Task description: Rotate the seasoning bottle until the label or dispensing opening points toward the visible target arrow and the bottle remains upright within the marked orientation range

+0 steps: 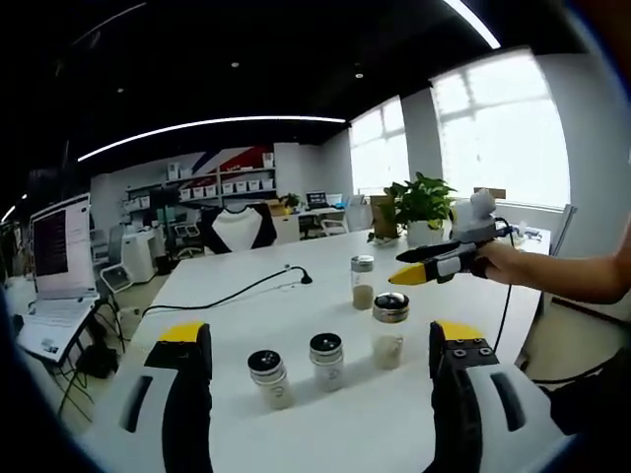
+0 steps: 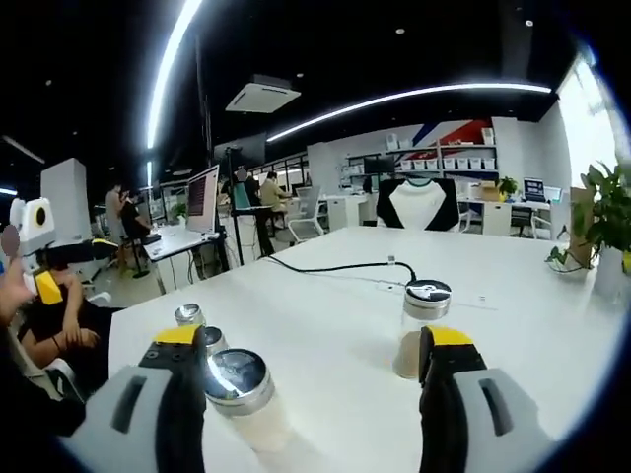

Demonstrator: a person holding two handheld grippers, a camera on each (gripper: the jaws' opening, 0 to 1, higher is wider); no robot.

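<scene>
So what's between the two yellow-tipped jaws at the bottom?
In the left gripper view, two short dark-lidded bottles stand on the white table between the open left gripper's jaws, with a taller bottle beside them.

Label and dispensing side of every seasoning bottle [image 1: 390, 330] too small to read in the left gripper view. No telling of a target arrow on the white table [image 1: 296, 424]. In the right gripper view, nearest bottle [image 2: 244, 396] partly hidden behind the right gripper [image 2: 314, 394] left jaw, two more bottles [image 2: 195, 330] mostly hidden there too. Right gripper [image 1: 426, 268] jaws in the left gripper view too small for judging the gap. Left gripper [image 2: 44, 281] cut off by the picture's edge. Laptop [image 1: 49, 296] cut by the rim
</scene>
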